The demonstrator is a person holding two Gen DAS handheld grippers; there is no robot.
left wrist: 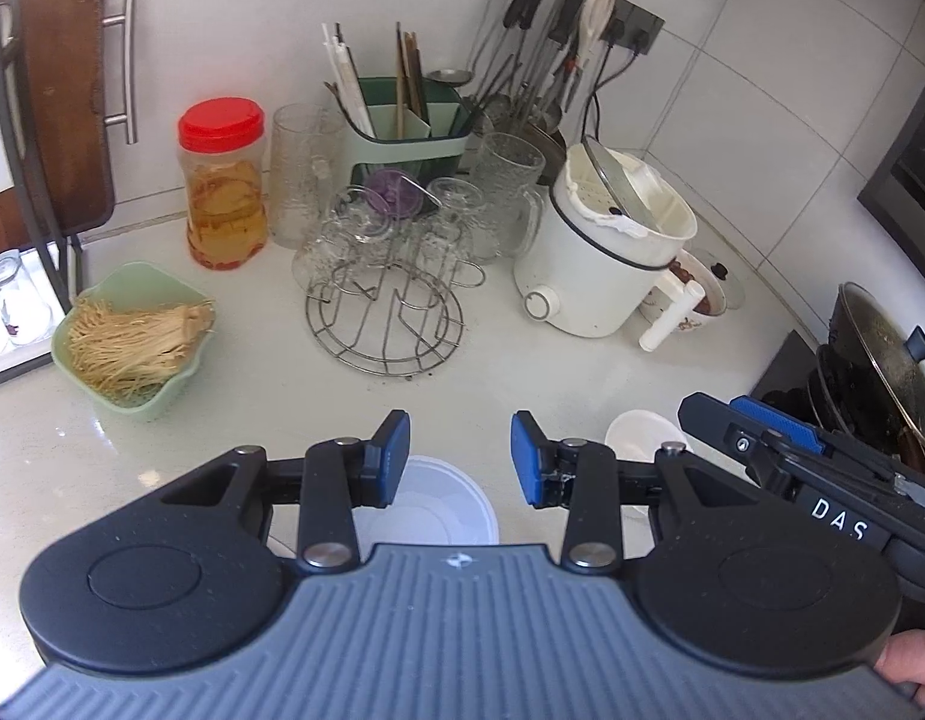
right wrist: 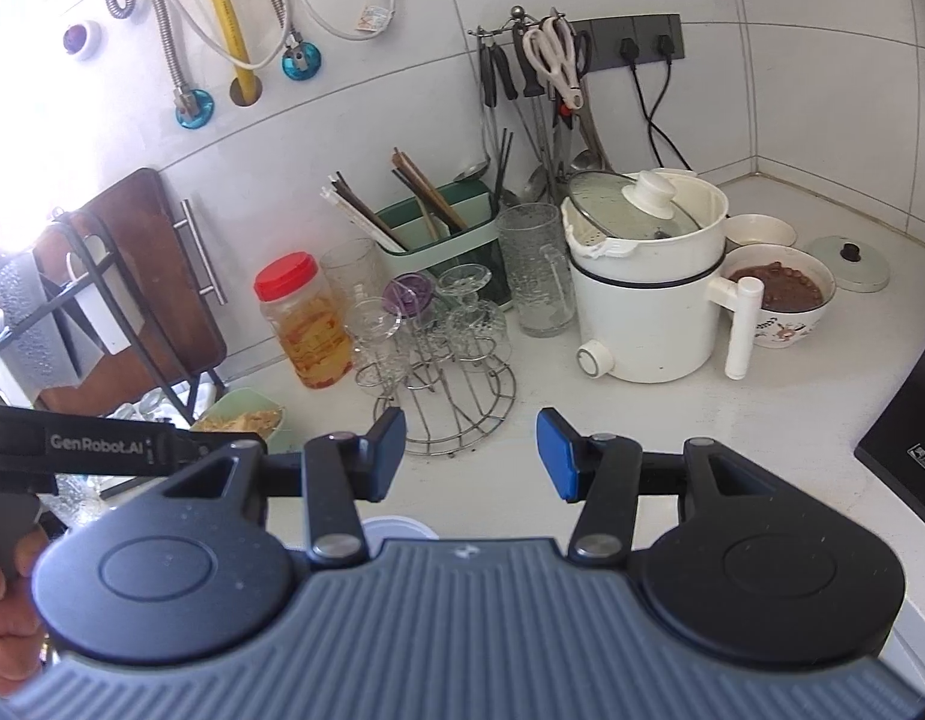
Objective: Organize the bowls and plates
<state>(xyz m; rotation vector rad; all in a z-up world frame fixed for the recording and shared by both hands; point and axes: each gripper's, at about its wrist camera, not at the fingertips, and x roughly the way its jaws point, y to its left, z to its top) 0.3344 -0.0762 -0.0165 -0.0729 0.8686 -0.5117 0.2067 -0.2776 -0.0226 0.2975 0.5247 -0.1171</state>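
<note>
White plate (left wrist: 456,510): lying flat on the counter (left wrist: 282,408) at 6 o'clock in the left wrist view, sitting just beneath the left gripper; looking ceramic, so likely stiff, smooth, slippery and breakable. Best hold, in my judgement: pinching the rim at its near edge.
White bowl (left wrist: 639,432): sitting at 4 o'clock in that view, just beside the right gripper's arm; likely light but chippable, so gripping over the rim wall.
Left gripper (left wrist: 460,456): hovering with jaws released, nothing between the pads.
Right gripper (right wrist: 471,450): jaws standing apart, gripping nothing.
Green basket (left wrist: 132,342): at 9 o'clock, holding pale dried noodles.
Patterned bowl (right wrist: 780,294): at 2 o'clock in the right wrist view, holding brown food; touching the white cooker (right wrist: 648,294).
Red-lidded jar (left wrist: 225,180): at 11 o'clock, holding amber liquid and pickled pieces.
Green caddy (left wrist: 408,126): at 12 o'clock, holding chopsticks.
</note>
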